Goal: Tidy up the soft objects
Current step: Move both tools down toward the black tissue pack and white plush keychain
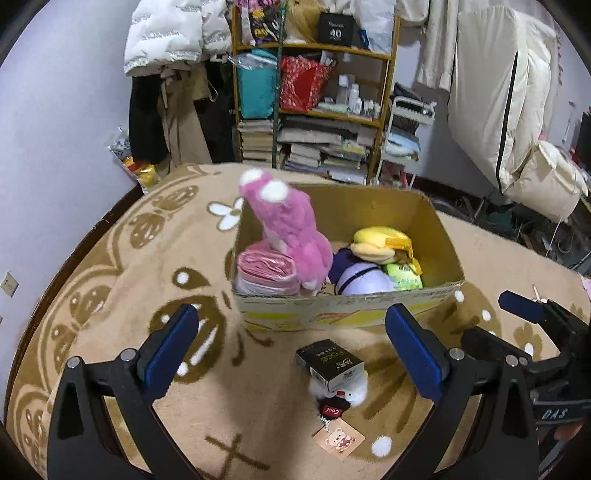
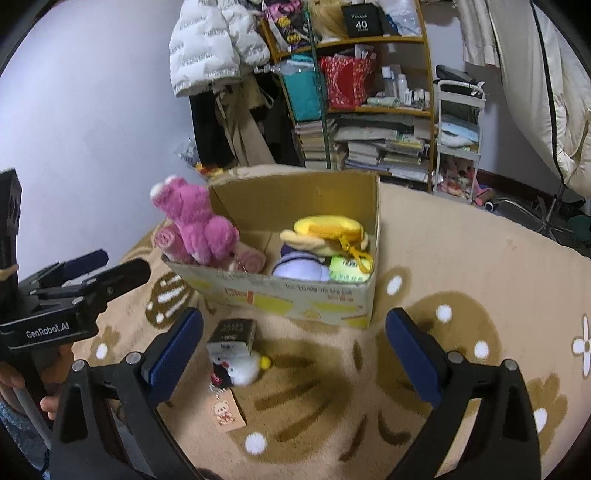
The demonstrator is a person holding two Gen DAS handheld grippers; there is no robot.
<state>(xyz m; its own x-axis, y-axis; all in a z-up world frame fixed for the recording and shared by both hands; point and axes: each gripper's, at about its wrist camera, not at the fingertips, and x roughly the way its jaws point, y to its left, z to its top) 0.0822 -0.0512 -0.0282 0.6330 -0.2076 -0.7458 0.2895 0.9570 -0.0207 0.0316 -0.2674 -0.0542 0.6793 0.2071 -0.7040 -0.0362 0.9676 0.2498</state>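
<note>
Left tongs [image 1: 291, 328] agape | white plush [image 1: 352, 387] between tips, untouched

a pale lilac painted wall [image 1: 66, 110] runs behind a tan plush carpet with brown butterfly and white flower patterns [image 1: 110, 266], which covers the floor up to a dark wooden skirting edge [image 1: 122, 201]. against the wall stands a yellow-framed open shelf unit [image 1: 314, 110], its lower shelves stacked with books. a white quilted puffer jacket [image 1: 166, 33] hangs to its left above dark coats. right of the shelves sits a white metal trolley [image 2: 460, 136], and beside it a cream padded duvet [image 1: 495, 99] hangs.
</note>
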